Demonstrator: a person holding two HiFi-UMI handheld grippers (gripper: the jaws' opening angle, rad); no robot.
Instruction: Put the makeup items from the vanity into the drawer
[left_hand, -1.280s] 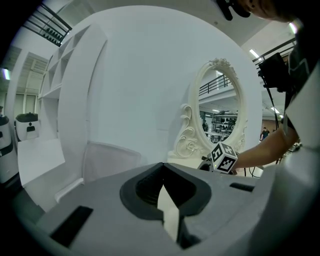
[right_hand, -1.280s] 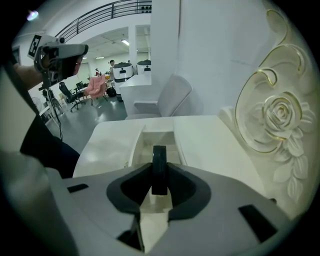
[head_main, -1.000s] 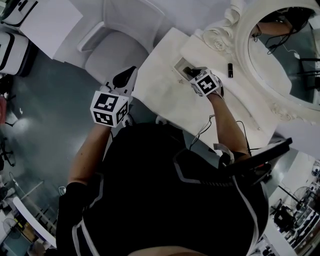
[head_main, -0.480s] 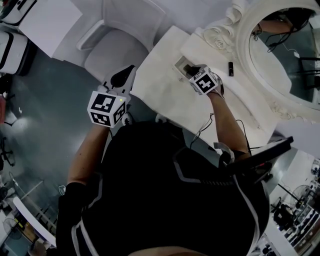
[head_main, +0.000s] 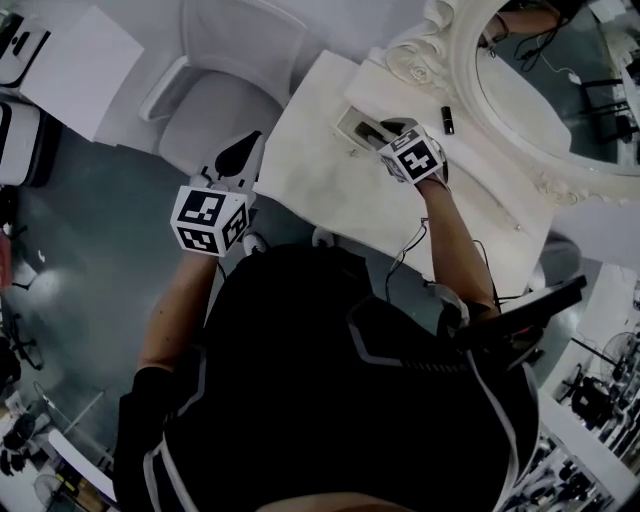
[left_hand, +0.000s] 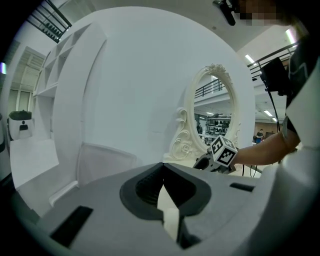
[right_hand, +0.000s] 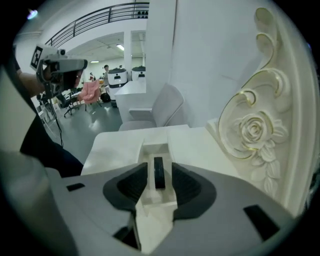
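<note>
The white vanity (head_main: 320, 170) has a small drawer (head_main: 352, 127) open in its top. In the right gripper view a black tube-shaped makeup item (right_hand: 158, 175) lies in that drawer (right_hand: 155, 147). My right gripper (right_hand: 159, 167) hovers over it, its jaws opening, one on either side of the tube with a gap on both sides. In the head view the right gripper (head_main: 392, 135) sits at the drawer. Another small black item (head_main: 447, 120) lies on the vanity near the mirror. My left gripper (head_main: 243, 157) hangs off the vanity's left edge, jaws together and empty (left_hand: 162, 175).
An ornate white oval mirror (head_main: 540, 90) stands along the back of the vanity; its carved rose frame (right_hand: 255, 130) is close on the right gripper's right. A white chair (head_main: 215, 110) stands left of the vanity. A cable (head_main: 410, 250) trails from the right arm.
The right gripper has stayed over the open drawer. The left gripper has barely moved. The head view has shifted a little.
</note>
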